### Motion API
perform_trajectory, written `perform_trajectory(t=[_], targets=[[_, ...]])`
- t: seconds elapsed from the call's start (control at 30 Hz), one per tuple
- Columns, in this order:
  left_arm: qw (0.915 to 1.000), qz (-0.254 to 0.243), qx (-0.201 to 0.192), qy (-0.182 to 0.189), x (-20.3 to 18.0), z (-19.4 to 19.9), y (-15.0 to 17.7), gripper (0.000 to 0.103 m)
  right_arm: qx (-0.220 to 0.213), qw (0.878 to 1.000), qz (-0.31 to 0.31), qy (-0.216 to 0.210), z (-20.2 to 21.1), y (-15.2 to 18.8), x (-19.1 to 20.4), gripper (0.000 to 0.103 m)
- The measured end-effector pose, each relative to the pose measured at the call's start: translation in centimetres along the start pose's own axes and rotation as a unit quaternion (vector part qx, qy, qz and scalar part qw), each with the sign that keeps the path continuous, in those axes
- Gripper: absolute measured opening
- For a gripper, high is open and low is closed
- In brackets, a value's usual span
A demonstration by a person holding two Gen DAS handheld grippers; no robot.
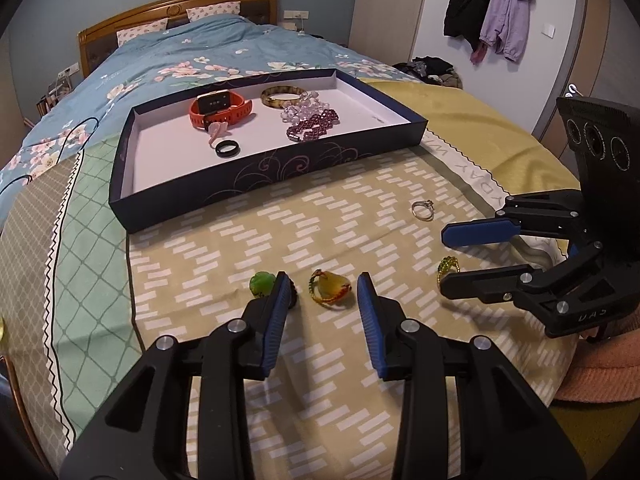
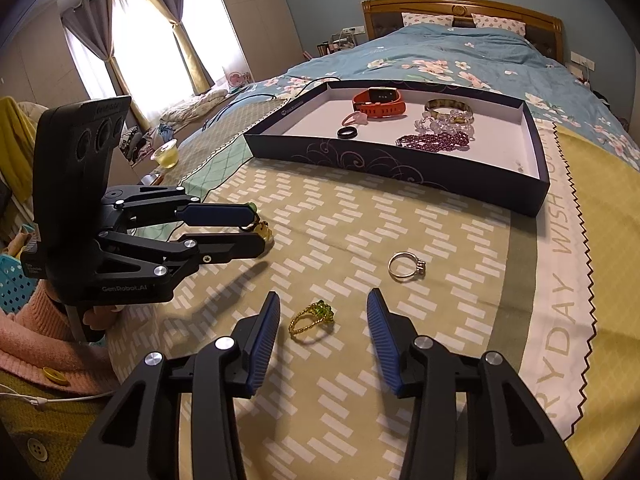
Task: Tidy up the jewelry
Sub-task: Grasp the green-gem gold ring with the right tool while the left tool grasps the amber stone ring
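Observation:
My left gripper (image 1: 323, 285) is open with a yellow-amber ring (image 1: 329, 289) lying on the bedcover between its fingertips. A green ring (image 1: 262, 284) lies just outside its left finger. My right gripper (image 2: 323, 307) is open around a gold ring with a green stone (image 2: 313, 319). A silver ring (image 2: 406, 266) lies beyond it, also seen in the left wrist view (image 1: 423, 210). The dark blue tray (image 1: 256, 184) holds an orange watch (image 1: 220, 108), a black ring (image 1: 227, 148), a pink piece, an amber bangle (image 1: 282, 97) and purple beads (image 1: 314, 126).
The bed's patterned cover (image 1: 320, 400) carries everything. A blue floral duvet (image 1: 200, 52) lies behind the tray. A cup (image 2: 166, 155) and a black cable (image 2: 248, 100) sit at the bed's left side. Coats hang on the wall (image 1: 492, 12).

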State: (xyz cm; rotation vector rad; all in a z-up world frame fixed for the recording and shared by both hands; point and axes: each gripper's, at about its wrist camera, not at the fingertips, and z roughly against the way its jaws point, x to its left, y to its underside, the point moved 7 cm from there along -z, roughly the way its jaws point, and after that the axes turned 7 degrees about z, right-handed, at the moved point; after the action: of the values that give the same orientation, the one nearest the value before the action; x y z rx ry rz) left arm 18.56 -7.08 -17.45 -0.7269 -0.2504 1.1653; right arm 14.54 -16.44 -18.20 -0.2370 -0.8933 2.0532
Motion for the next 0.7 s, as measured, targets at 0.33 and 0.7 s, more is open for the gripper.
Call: perform_trajectory(t=[0.33,0.7], targets=[[0.9998,-0.013,-0.009,0.013,-0.6,0.9,0.4,0.035,0.0,1.0,-0.002,-0.001,0.2,0.1,0.0,0.043],[0.9999,-0.008,0.012,0.004,-0.8,-0.7,0.2,0.033,0.007,1.0,0.011,0.017,-0.1,0.1,0.3,0.025]])
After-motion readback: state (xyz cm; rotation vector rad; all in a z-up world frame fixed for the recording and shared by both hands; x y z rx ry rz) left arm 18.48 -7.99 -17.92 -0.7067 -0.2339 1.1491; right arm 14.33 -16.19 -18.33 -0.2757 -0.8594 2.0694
